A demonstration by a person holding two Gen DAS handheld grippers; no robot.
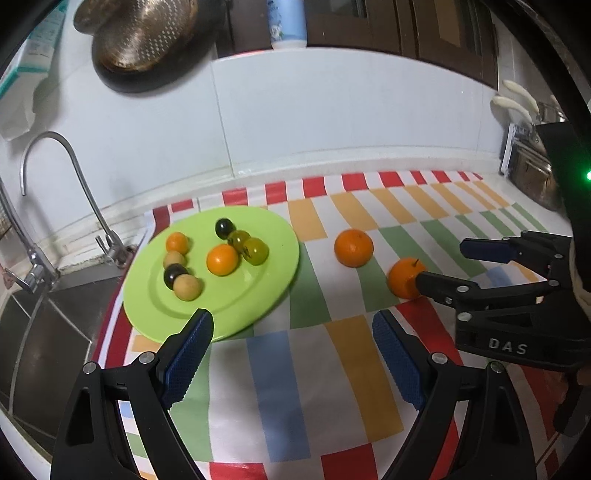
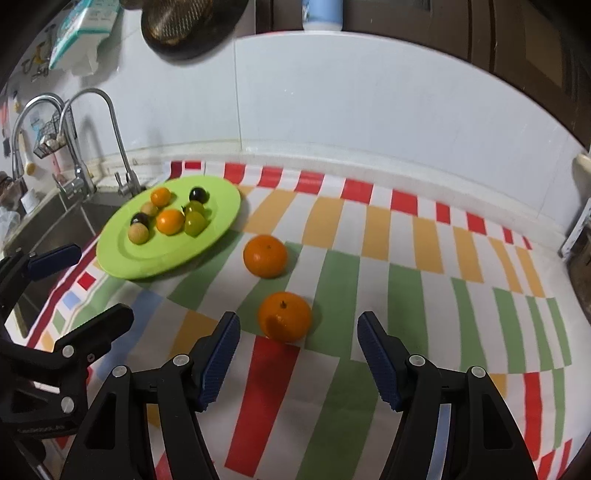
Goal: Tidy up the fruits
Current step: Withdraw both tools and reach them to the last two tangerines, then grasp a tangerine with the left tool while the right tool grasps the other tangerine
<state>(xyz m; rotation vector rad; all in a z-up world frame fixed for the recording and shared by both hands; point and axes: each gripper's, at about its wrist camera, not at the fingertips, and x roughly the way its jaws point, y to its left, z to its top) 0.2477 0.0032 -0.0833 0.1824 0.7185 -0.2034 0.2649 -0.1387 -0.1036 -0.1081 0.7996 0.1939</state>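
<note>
A lime green plate (image 1: 147, 314) (image 2: 118, 258) sits at the left end of the striped cloth. It holds several small fruits: orange, tan, dark and green ones. Two oranges lie on the cloth to its right, a far one (image 1: 353, 247) (image 2: 265, 255) and a near one with a stalk (image 1: 404, 277) (image 2: 284, 315). My right gripper (image 2: 298, 319) (image 1: 443, 262) is open just short of the near orange, and its pads do not touch it. My left gripper (image 1: 291, 321) (image 2: 99, 282) is open over the cloth by the plate's near rim, with nothing in it.
A steel sink (image 1: 44, 325) with curved faucets (image 1: 66, 177) (image 2: 114, 136) lies left of the cloth. A metal colander (image 1: 140, 33) hangs on the tiled wall. At the right end stands a knife rack (image 1: 524, 155). A white bottle (image 1: 288, 22) is on the back ledge.
</note>
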